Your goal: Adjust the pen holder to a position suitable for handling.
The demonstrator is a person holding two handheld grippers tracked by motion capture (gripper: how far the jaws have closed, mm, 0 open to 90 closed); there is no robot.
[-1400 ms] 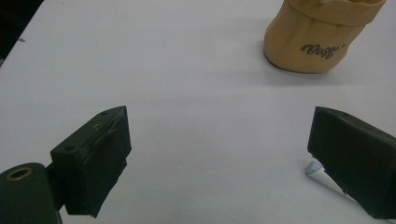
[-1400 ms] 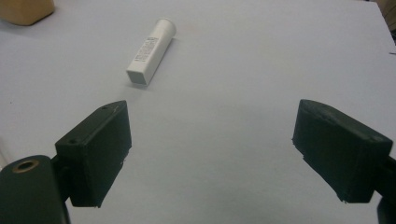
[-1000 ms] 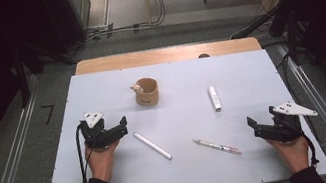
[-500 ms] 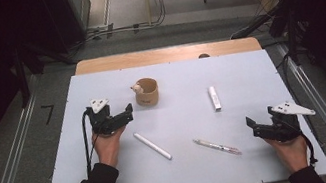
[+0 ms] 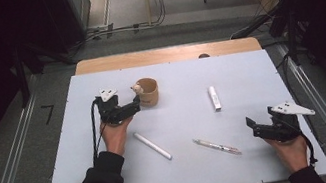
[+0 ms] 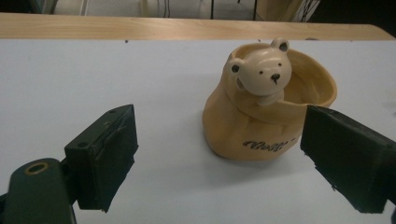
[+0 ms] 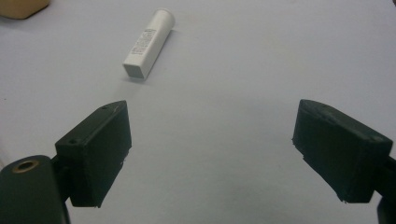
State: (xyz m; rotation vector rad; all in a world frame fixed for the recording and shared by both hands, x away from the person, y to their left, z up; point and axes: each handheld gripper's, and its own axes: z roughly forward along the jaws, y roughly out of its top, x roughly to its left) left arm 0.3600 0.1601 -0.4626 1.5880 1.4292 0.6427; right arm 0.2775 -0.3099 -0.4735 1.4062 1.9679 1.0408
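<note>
**Left gripper at the bear cup, jaws spread**

From the high view, your left gripper (image 5: 136, 107) sits at about 10 o'clock from the centre of the pale blue-white table top (image 5: 249, 71), its jaws wide apart and their tips just beside the tan ceramic cup with a small bear's head on its rim (image 5: 147, 92). The cup stands upright at 11 o'clock from the table's centre, just past the gripper. A white stick-shaped marker (image 5: 152, 145) lies flat at 7 o'clock from the centre, just below your left hand (image 5: 116, 134). A clear slim pen (image 5: 216, 146) lies at 5 o'clock, and a short white tube (image 5: 214, 97) lies at 2 o'clock. Your right gripper (image 5: 253, 126) rests at 4 o'clock near the table's near edge, jaws parted, well apart from the tube and just to the right of the pen.

In the left gripper view, the jaws stand open on either side of the frame. The cup (image 6: 266, 112) stands upright ahead, toward the right jaw, which overlaps its lower right side; whether they touch you cannot tell. The bear's head faces you from the rim.

In the right gripper view, the jaws are open over bare table (image 7: 224, 107). The white tube (image 7: 148, 43) lies at 11 o'clock beyond the left jaw, apart from it.
</note>
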